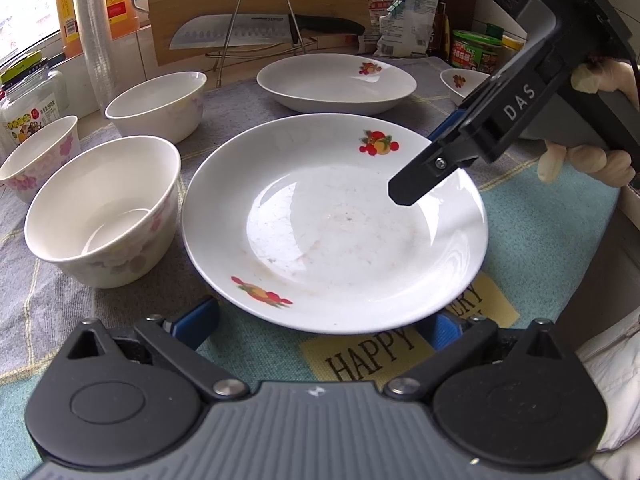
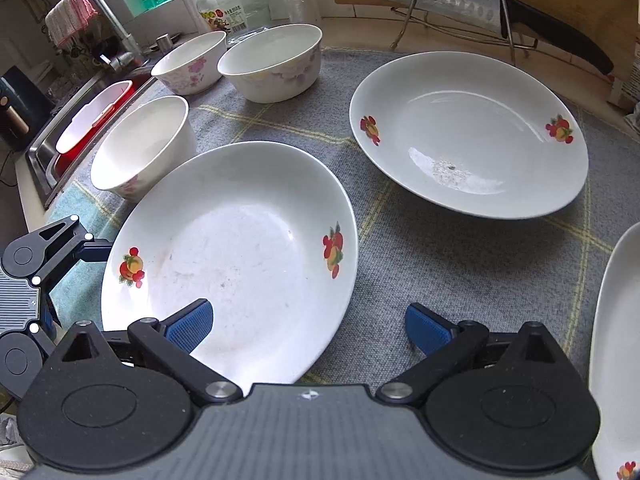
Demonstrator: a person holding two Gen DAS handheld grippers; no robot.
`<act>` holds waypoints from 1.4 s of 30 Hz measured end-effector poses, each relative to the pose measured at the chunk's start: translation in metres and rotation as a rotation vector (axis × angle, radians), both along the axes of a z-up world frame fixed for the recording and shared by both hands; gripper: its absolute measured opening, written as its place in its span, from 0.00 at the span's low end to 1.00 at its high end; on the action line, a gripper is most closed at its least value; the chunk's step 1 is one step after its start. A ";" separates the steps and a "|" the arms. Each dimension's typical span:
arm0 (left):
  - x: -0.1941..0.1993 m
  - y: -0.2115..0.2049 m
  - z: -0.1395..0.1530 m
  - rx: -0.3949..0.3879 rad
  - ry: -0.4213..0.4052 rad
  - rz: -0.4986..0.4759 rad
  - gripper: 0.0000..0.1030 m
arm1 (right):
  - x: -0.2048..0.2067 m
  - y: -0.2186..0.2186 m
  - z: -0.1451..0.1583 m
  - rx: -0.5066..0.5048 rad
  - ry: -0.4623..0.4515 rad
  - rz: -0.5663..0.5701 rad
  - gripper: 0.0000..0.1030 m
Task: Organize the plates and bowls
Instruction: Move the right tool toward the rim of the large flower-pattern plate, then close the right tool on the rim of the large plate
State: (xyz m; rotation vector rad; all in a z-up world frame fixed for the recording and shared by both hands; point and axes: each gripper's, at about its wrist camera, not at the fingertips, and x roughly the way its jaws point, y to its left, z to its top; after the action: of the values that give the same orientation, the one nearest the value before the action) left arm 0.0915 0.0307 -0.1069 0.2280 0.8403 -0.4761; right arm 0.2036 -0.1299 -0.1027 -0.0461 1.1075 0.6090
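Observation:
A white plate with fruit prints (image 1: 332, 220) (image 2: 232, 256) lies on the cloth mat in front of both grippers. My left gripper (image 1: 320, 326) is open, its blue pads at the plate's near rim. My right gripper (image 2: 308, 324) is open, one finger over the plate's right rim, the other beside it; it also shows in the left wrist view (image 1: 416, 184). A second plate (image 1: 336, 82) (image 2: 468, 132) lies behind. A third plate (image 1: 460, 84) (image 2: 616, 344) lies at the right. Three white flowered bowls (image 1: 104, 212) (image 1: 158, 106) (image 1: 38, 156) stand at the left.
A knife (image 1: 240, 30) rests on a wire stand before a cutting board (image 1: 256, 4). Jars, bottles and packets line the back wall. A sink (image 2: 80, 120) with a red and white tub is beyond the bowls. The mat (image 1: 248, 344) covers the counter.

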 end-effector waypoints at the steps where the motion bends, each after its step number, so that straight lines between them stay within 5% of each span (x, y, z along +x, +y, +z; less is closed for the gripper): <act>1: 0.001 0.000 0.000 0.001 0.002 0.000 1.00 | 0.003 0.002 0.000 0.000 -0.001 0.011 1.00; 35: 0.003 0.007 0.001 -0.001 -0.012 -0.094 1.00 | 0.048 0.022 0.001 0.126 0.111 0.185 1.00; 42: 0.005 0.007 0.003 0.020 -0.011 -0.112 1.00 | 0.052 0.021 0.003 0.115 0.128 0.191 0.92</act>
State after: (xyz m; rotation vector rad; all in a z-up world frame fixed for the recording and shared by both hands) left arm 0.0966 0.0380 -0.1035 0.2965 0.8250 -0.5714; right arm 0.2554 -0.1093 -0.0999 -0.0142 1.1982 0.8557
